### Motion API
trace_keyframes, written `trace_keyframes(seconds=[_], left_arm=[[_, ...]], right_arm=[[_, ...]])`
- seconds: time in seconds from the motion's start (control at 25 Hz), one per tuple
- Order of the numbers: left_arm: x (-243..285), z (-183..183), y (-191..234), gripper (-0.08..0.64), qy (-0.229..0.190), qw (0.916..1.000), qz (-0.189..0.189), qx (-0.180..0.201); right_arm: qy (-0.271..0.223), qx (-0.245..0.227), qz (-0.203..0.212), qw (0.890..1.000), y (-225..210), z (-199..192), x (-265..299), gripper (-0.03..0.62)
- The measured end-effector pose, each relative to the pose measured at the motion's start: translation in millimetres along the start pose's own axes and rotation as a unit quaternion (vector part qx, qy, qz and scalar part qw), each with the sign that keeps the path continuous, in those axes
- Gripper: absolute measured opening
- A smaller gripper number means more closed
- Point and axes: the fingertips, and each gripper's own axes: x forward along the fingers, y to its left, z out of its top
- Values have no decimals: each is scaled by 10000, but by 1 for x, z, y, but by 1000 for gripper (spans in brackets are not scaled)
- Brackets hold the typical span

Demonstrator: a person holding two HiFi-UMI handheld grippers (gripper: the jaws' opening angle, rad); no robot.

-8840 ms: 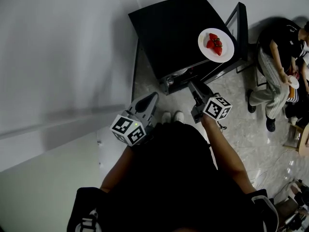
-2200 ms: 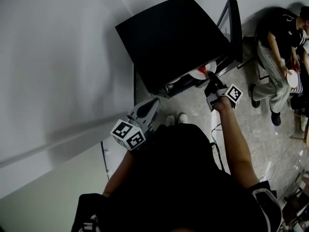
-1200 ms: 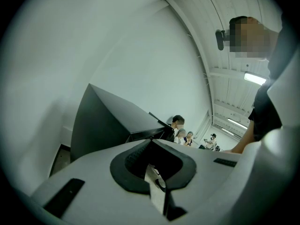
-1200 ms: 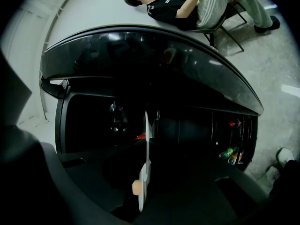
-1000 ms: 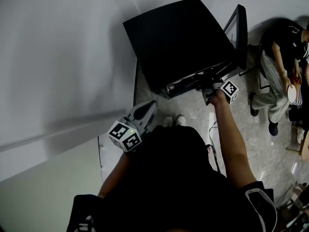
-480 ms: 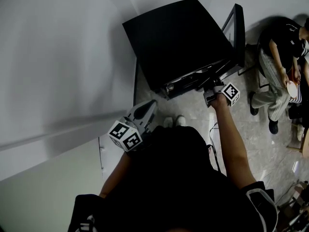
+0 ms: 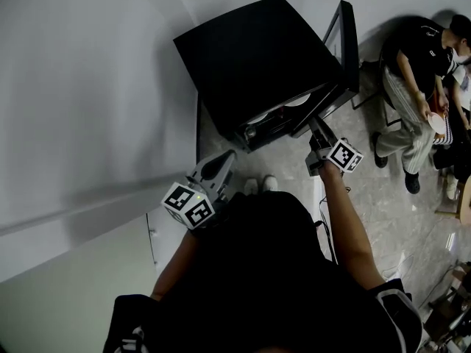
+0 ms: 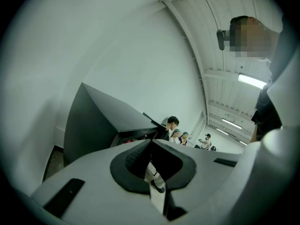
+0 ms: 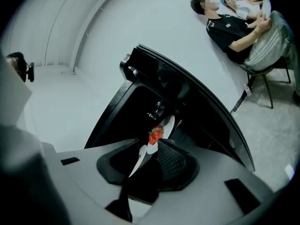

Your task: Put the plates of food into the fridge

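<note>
The black fridge (image 7: 257, 57) stands by the wall (image 7: 88, 87), and its door (image 7: 340, 39) is swung open, edge-on from above. A seated person (image 7: 412, 57) is off to the right; the print on the dark shirt (image 9: 229, 27) is too small to read. The left claw (image 7: 224, 159) is held close to the body, its jaws apart and empty. The right claw (image 7: 315, 127) is just outside the fridge's opening. Its jaws have just been opening and stand wide, with nothing between them. Inside lies the white plate (image 9: 169, 123) with red strawberries (image 9: 155, 135), partly hidden by the claw. A second white rim (image 9: 139, 158) shows lower, and I cannot tell what it carries.
</note>
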Motion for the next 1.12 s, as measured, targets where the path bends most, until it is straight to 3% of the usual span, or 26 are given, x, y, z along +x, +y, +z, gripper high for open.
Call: trace_keyframes(seconds=[0.24,0.36,0.72,1.12], left_arm=[[6,-3,-10,23,63,9998,-116,148],[8,-6,-15,23,99,9997,-168,163],[10,-13,-17,23,156,9994,-266,177],[12,-11,-24,23,284,9958,-230,842]], right_arm=[[-44,-467,22,9989,26,-10,-22,118],[-91,-691,78,9975,42,-11,-33,80],[-124,-1566,322,9871,88,-15,-53,44],[99,-2507,614,9661,141,-26,-65,38]])
